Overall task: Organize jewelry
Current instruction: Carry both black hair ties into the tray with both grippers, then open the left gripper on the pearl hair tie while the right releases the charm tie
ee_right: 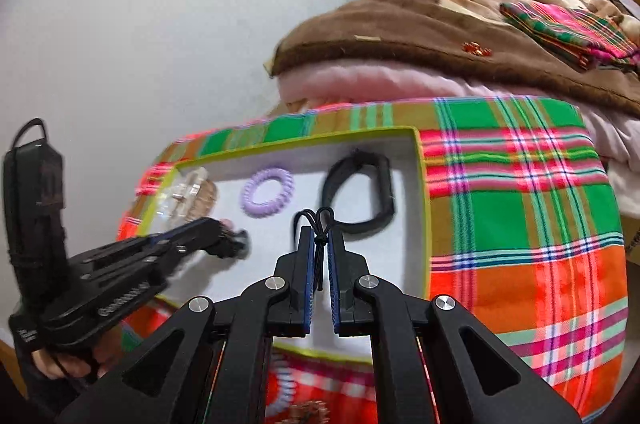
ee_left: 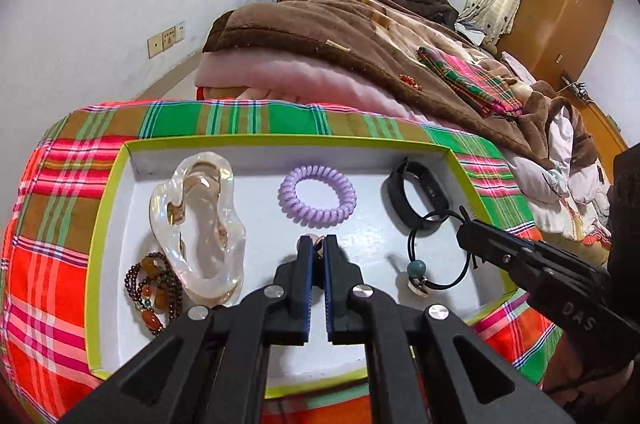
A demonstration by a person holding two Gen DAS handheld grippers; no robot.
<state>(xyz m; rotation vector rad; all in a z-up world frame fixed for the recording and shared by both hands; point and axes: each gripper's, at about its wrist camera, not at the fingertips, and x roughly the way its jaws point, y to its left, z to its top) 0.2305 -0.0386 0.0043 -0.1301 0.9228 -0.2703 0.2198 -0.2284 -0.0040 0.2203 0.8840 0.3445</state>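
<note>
The small rounded thing (ee_left: 316, 244) pinched by the left hand-held gripper (ee_left: 317, 256) is mostly hidden between the blue pads; only a pinkish, shiny top peeks out, and what it is cannot be told. In the right wrist view that same gripper's tip (ee_right: 230, 238) is smeared by blur. The right hand-held gripper (ee_right: 319, 244) is pressed together on the black elastic hair tie (ee_right: 319, 224), whose knotted loops stick out just beyond its fingertips and whose tail hangs down between the pads. From the left wrist view, the tie's loop (ee_left: 440, 252) trails from the right gripper's tip (ee_left: 466, 234) down into the tray (ee_left: 280, 140), with a teal bead (ee_left: 415, 269) and a pale bead near its low end.

Ahead of the left gripper lies the purple coil hair tie (ee_left: 317, 194); ahead and right, the black wristband (ee_left: 418, 194), touching the elastic loop. To its left sits a clear ear-shaped holder (ee_left: 200, 224), with a brown bead bracelet (ee_left: 154, 288) beside it, partly tucked against the holder. The tray's near edge is cut off by the gripper arms. The tray rests on a plaid cloth (ee_left: 52, 224).
</note>
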